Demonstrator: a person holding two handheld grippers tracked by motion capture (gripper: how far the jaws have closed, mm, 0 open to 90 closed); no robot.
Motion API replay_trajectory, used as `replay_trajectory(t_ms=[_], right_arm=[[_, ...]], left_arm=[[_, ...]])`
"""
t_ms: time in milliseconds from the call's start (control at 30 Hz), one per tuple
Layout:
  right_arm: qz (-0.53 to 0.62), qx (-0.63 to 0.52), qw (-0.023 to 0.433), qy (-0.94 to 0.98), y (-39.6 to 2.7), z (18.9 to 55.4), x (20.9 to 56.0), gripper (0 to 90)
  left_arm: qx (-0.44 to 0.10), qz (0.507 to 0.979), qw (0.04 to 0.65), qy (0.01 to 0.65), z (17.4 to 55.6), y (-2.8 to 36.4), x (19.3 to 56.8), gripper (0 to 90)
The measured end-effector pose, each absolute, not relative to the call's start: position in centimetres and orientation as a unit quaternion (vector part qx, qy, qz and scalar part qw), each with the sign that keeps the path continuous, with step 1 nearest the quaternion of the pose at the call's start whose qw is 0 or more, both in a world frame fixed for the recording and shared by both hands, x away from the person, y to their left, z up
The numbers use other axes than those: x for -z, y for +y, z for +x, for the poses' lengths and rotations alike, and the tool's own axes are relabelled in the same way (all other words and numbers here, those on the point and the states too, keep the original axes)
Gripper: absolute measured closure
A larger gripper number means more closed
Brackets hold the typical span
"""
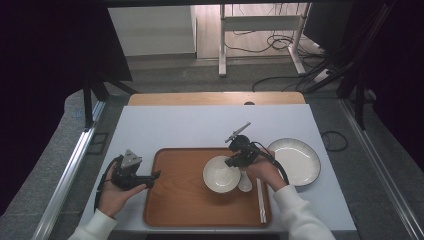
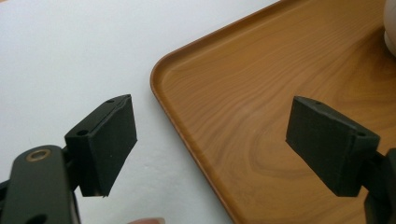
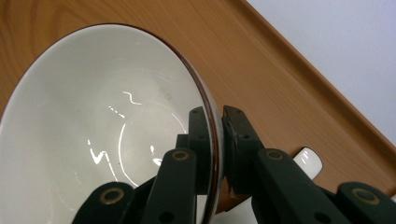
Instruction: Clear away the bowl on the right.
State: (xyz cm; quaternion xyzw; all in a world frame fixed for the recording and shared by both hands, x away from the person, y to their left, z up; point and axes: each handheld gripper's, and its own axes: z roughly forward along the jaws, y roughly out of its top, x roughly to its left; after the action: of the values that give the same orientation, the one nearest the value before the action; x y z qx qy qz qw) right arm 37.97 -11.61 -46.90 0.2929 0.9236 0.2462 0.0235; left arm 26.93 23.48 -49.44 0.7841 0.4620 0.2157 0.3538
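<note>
Item: white bowl [image 1: 220, 174], glazed, with a thin dark line at the lip. Position: over the right half of the wooden tray [image 1: 187, 192], its mouth facing up toward the high view. Whether its foot rests on the tray or hangs just clear of it cannot be told.

Holder: right gripper [image 1: 235, 161], clamped on the bowl's right-hand rim, one jaw inside the wall and one outside, as the right gripper view shows [image 3: 215, 154].

Idle: left gripper [image 1: 150, 177], jaws spread wide with nothing between them, hovering at the tray's left edge [image 2: 196, 140].

Adjacent items: a white ceramic spoon [image 1: 245, 183] touching or just beside the bowl's right side; a pair of pale chopsticks [image 1: 261, 200] along the tray's right rim; a white plate [image 1: 299, 161] on the grey table cover [image 1: 200, 127], just off the tray to the right.

Orientation: the bowl is round, so it has no long axis across the table; its axis runs roughly upright. In the right gripper view it appears tipped, which is mostly the camera's own lean.

Handling note: a one-sided rim pinch lets the far side sag. My judgement is that the bowl should be lowered slowly and level, clear of the spoon, and released only once the base sits flat.
</note>
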Motion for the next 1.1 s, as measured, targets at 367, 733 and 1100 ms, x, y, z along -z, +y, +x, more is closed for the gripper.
replay_trajectory(t_ms=[367, 733, 1100], right_arm=[[0.294, -0.245, 0.032, 0.923, -12.0, 38.5, 48.0, 78.6], [0.274, -0.314, 0.077, 0.906, -12.9, 37.6, 45.3, 41.9], [0.293, -0.377, 0.093, 0.874, -17.1, 37.5, 42.8, 35.5]], left_arm=[[-0.217, 0.784, 0.354, 0.462, 26.9, 23.5, 49.5, 15.8], [-0.215, 0.785, 0.355, 0.46, 26.9, 23.4, 49.4, 15.7], [-0.213, 0.786, 0.353, 0.461, 27.0, 23.4, 49.5, 15.6]])
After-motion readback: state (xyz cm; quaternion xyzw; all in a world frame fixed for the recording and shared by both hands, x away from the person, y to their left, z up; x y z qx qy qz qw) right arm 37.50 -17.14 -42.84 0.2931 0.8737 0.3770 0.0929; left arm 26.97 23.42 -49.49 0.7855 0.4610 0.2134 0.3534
